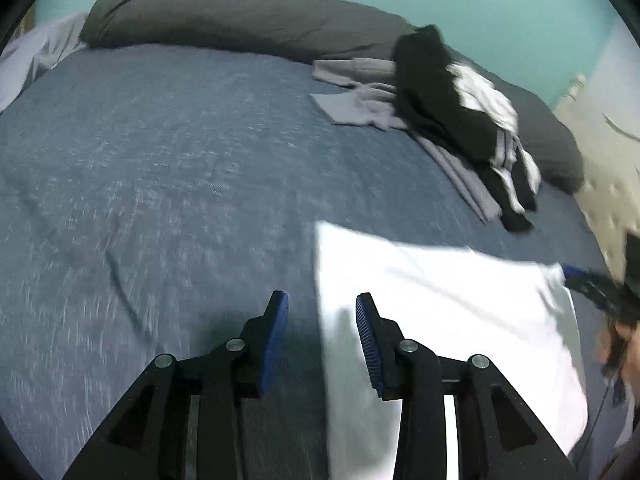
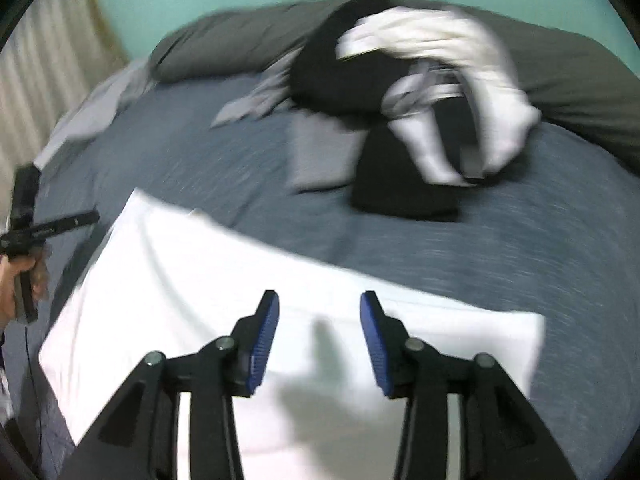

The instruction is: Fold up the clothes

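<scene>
From the left wrist view, the left hand-held gripper [image 1: 322, 300] hangs over the bed [image 1: 160, 168] with its blue pads [image 1: 276, 336] parted and nothing between them. It sits at the left edge of a folded white garment [image 1: 448, 312], which lies flat on the blue bedspread. Farther back, a pile of unfolded clothes [image 1: 452, 120], black, white and pale grey, rests against a dark grey pillow [image 1: 224, 12]. At the right edge, the right hand-held gripper [image 1: 596, 286] shows as a blurred dark shape just beyond the white garment's corner.

From the right wrist view, the right hand-held gripper [image 2: 319, 300] is likewise parted and empty above the folded white garment [image 2: 200, 272]. The pile of unfolded clothes [image 2: 400, 92] lies beyond, blurred. At the left edge a hand [image 2: 20, 284] grips the left hand-held gripper [image 2: 52, 226], beside the garment's far corner.
</scene>
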### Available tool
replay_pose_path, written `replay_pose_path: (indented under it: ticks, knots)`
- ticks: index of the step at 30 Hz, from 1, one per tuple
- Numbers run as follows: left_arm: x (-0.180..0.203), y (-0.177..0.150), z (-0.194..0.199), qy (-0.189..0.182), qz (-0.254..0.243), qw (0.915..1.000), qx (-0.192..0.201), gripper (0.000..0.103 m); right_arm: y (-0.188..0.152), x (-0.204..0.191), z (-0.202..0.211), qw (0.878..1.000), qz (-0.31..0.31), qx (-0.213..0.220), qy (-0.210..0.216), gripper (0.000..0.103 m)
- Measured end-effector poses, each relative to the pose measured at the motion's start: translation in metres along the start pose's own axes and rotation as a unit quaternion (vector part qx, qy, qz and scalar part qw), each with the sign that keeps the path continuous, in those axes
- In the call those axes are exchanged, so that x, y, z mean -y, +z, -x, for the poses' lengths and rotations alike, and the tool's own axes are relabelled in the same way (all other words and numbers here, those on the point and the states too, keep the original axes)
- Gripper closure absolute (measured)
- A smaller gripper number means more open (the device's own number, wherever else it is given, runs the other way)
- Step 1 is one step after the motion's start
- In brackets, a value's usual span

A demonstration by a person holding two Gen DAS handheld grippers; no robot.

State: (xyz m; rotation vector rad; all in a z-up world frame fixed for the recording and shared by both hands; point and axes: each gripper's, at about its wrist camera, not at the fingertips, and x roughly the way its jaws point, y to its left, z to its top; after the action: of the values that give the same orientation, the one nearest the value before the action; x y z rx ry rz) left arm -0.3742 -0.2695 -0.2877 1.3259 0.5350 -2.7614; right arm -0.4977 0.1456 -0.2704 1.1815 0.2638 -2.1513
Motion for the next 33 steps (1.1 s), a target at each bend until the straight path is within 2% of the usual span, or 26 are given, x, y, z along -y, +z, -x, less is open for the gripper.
replay_pose_path:
  ticks: [5,8,12,15,16,20,26,33]
  knots:
    - [0.015,-0.034,0.009,-0.015,-0.016,0.9997,-0.007,0.064,0.007,-0.048,-0.036,0.996,0.071,-0.046,-0.012,0.060]
    - [0.027,-0.048,0.001,-0.002,-0.049,0.9986,-0.022,0.064,0.009,-0.058,-0.050,0.994,0.090,-0.059,-0.027,0.060]
    - [0.035,-0.058,0.000,-0.004,-0.062,0.9978,-0.025,0.064,0.007,-0.063,-0.069,0.990,0.107,-0.085,-0.036,0.061]
    - [0.039,-0.063,0.005,-0.004,-0.067,0.9976,-0.020,0.064,0.004,-0.065,-0.072,0.990,0.108,-0.083,-0.038,0.075]
    - [0.040,-0.064,0.006,-0.004,-0.068,0.9975,-0.017,0.064,0.004,-0.065,-0.073,0.990,0.108,-0.080,-0.039,0.085]
    - [0.044,-0.071,0.013,-0.005,-0.072,0.9974,-0.007,0.063,0.002,-0.069,-0.074,0.989,0.113,-0.082,-0.045,0.098]
    - [0.043,-0.071,0.011,-0.004,-0.070,0.9975,-0.008,0.062,0.002,-0.075,-0.067,0.990,0.117,-0.065,-0.050,0.101]
    - [0.040,-0.073,0.007,-0.001,-0.066,0.9977,-0.014,0.062,0.018,-0.060,-0.044,0.997,0.062,-0.013,-0.049,0.101]
